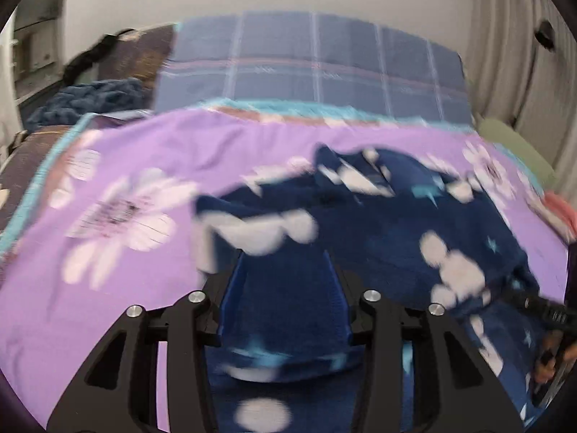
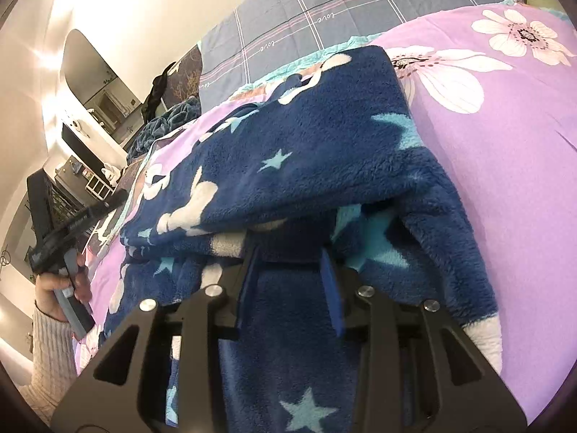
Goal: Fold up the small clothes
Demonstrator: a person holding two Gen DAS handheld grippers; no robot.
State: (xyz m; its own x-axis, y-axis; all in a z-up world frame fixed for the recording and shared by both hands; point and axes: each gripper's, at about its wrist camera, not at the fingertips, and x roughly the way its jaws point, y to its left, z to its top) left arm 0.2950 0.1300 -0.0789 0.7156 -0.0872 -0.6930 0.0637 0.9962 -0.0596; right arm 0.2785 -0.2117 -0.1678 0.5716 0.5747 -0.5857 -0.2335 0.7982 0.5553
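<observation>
A navy fleece garment [image 1: 378, 223] [image 2: 288, 137] with white shapes and pale-blue stars lies on the purple flowered bed cover [image 1: 151, 151] [image 2: 505, 144]. In the right wrist view one part is folded over another, and a white cuff [image 2: 487, 335] sticks out at the right. My left gripper [image 1: 285, 256] stands open over the garment's near edge with fleece showing between its fingers; the view is blurred. My right gripper [image 2: 288, 247] is open too, its tips tucked under the edge of the folded layer, with fleece running between the fingers. A hand in a knit sleeve [image 2: 50, 328] holds the left gripper [image 2: 79, 216].
A blue-grey plaid sheet [image 1: 313, 65] [image 2: 324, 11] covers the bed's far end by the wall. A dark teal blanket [image 1: 90, 101] is bunched at the back left. A green cushion [image 1: 512, 144] and something coral [image 1: 559, 213] lie at the right edge. Shelves and a mirror [image 2: 93, 72] stand beyond.
</observation>
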